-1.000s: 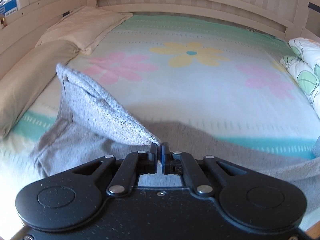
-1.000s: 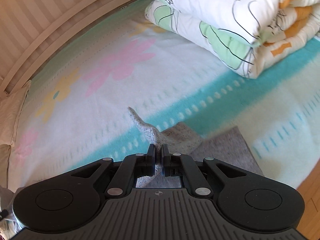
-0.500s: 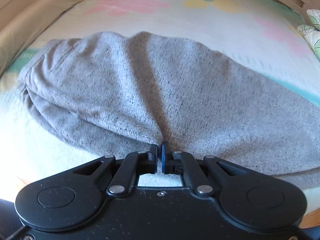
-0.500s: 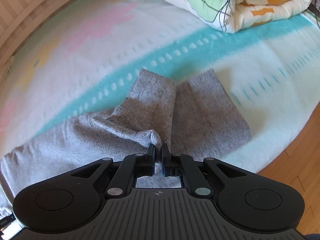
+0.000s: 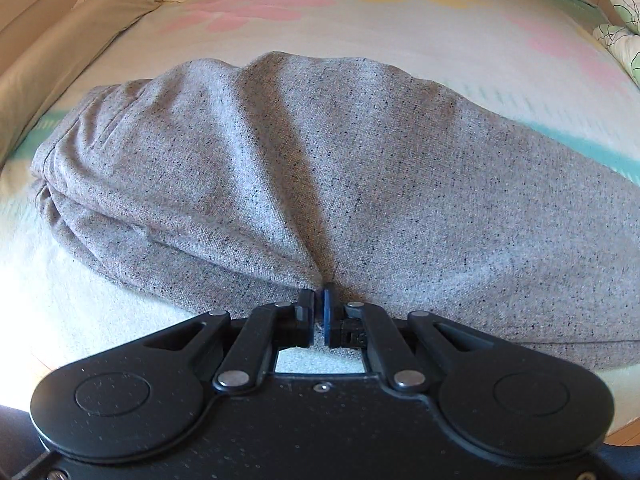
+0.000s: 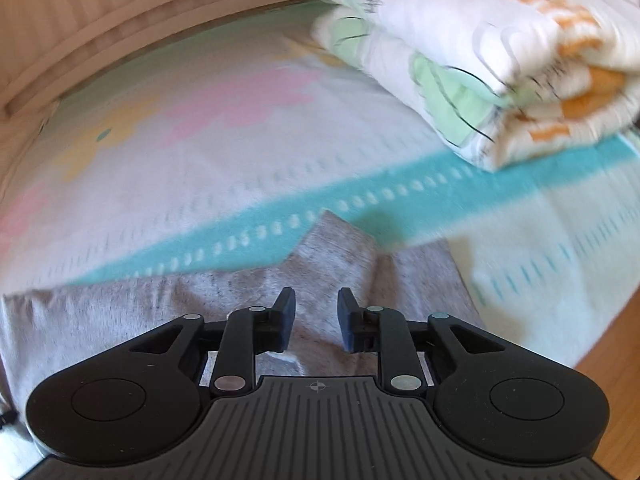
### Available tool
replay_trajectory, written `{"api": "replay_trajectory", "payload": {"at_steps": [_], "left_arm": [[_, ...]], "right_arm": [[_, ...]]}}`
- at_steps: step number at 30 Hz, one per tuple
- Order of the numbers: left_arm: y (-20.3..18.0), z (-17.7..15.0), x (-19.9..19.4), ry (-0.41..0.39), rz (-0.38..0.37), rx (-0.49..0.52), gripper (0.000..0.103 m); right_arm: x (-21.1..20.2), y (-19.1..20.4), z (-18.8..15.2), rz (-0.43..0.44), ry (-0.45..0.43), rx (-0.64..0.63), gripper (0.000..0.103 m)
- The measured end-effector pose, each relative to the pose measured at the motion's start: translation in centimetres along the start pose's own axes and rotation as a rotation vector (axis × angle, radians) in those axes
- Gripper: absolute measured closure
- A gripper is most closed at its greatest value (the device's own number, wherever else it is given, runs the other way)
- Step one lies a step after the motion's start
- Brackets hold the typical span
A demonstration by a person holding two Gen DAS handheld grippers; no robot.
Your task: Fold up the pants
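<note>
Left gripper point(image 5: 319, 300) pinches a fold of the speckled grey knit pants point(image 5: 360, 184), spread on the floral bedspread point(image 5: 400, 32). Right gripper point(image 6: 316, 308) gapes wide above the leg hems point(image 6: 340, 248); only its view shows the folded quilt point(image 6: 480, 60).

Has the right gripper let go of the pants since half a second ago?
Yes. The right gripper is now open above the pants, and the folded quilt looms nearer.
</note>
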State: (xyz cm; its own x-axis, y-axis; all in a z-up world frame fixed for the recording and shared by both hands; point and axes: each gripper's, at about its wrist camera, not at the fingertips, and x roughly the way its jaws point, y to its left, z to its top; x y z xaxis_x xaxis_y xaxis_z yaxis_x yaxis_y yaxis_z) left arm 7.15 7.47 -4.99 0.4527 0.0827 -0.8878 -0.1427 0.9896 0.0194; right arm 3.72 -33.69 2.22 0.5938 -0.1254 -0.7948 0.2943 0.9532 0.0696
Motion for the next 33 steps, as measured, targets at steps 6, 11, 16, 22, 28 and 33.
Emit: {"api": "replay_trajectory", "payload": {"at_steps": [6,11,16,22,28,33], "left_arm": [[0.9,-0.4,0.1,0.001,-0.019,-0.017,0.098],[1.3,-0.4,0.0,0.001,-0.038,-0.037,0.098],[1.2,-0.5,-0.2,-0.003,-0.046,-0.045,0.098],[1.5,-0.4,-0.6,-0.007,-0.050,-0.058,0.098],[1.6,-0.2,-1.1,-0.022,-0.057,-0.066,0.098],[2.1,-0.4,-2.3,-0.042,-0.074,-0.074,0.098]], "right_arm": [[2.1,6.4,-1.7,-0.075,-0.016,-0.328,0.065],[5.3,9.7,-4.6,-0.208,0.020,-0.566,0.065],[6.1,8.5,-4.4,-0.270,0.055,-0.555,0.096],[1.9,2.0,0.7,-0.143,-0.022,-0.121,0.096],[-2.1,-2.1,2.6,0.009,-0.145,0.121,0.096],[-1.6,-6.3,1.9,-0.032,-0.008,0.264,0.096]]}}
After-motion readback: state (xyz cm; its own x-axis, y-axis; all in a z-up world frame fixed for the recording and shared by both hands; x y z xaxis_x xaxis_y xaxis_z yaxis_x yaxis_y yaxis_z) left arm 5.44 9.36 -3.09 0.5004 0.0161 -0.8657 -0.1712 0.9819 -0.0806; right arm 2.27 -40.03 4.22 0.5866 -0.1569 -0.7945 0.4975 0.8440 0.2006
